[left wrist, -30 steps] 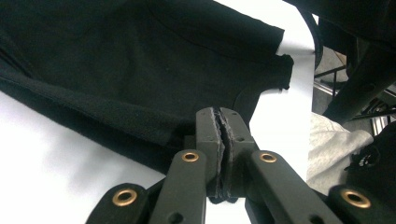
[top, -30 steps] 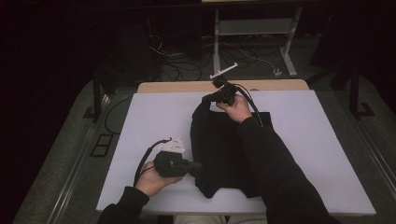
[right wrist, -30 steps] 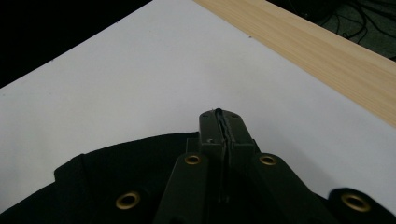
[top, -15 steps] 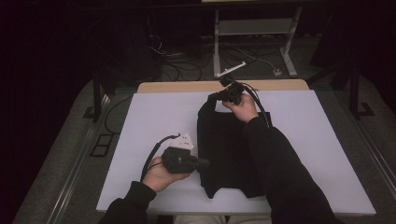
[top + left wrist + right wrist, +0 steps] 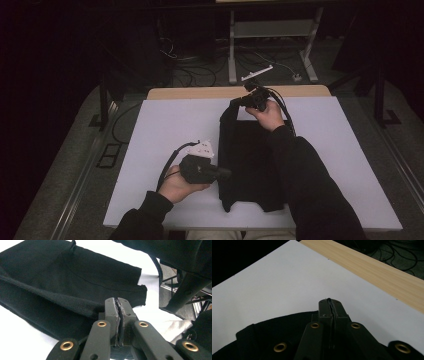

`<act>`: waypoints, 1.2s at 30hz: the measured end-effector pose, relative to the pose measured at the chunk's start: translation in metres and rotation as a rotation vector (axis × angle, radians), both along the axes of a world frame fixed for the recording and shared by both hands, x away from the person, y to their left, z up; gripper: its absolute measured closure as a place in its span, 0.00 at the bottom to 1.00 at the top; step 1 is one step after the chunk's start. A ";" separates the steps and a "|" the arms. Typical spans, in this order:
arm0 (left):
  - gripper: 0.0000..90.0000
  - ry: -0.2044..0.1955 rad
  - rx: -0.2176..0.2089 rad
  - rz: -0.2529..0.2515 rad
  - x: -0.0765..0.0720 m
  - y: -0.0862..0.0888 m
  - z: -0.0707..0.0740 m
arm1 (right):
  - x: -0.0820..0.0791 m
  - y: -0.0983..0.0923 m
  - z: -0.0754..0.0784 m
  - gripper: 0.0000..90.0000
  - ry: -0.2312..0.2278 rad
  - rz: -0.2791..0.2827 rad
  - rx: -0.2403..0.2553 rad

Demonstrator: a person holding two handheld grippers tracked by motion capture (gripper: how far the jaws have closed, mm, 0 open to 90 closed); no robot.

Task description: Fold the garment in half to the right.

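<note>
While both clamp the black garment [image 5: 250, 165], each hand-held gripper [image 5: 119, 305] is closed.

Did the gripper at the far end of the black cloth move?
Yes. The right gripper, shut on the black cloth, slid rightward along the wooden table edge in the high view, carrying that cloth corner along.

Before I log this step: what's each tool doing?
Left tool: shut on the black garment's near edge.
Right tool: shut on the black garment's far edge.
</note>
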State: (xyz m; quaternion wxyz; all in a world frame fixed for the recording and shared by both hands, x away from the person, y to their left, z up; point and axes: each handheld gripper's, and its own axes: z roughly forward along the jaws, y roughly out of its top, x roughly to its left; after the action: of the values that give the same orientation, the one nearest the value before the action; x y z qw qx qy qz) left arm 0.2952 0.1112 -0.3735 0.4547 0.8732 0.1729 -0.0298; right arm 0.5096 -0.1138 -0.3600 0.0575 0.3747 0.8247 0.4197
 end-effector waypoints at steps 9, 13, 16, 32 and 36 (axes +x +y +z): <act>0.95 -0.007 0.006 -0.029 0.002 -0.015 0.003 | -0.002 -0.014 -0.002 0.96 0.000 -0.021 0.004; 0.95 -0.008 0.006 -0.045 0.003 -0.023 0.004 | -0.002 -0.021 -0.003 0.96 0.001 -0.030 0.004; 0.95 -0.013 0.005 -0.051 0.003 -0.027 0.005 | -0.003 -0.026 -0.004 0.96 0.003 -0.036 0.002; 0.95 -0.030 0.009 -0.091 0.005 -0.047 0.010 | -0.006 -0.051 -0.007 0.96 0.010 -0.070 0.006; 0.95 -0.028 0.007 -0.099 0.006 -0.051 0.011 | -0.006 -0.054 -0.007 0.96 0.010 -0.076 0.005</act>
State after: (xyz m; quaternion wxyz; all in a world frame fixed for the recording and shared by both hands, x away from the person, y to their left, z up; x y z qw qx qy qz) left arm 0.3013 0.0597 -0.3628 0.4518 0.8827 0.1229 -0.0393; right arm 0.5038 -0.1682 -0.3673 0.0683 0.4078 0.8091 0.4176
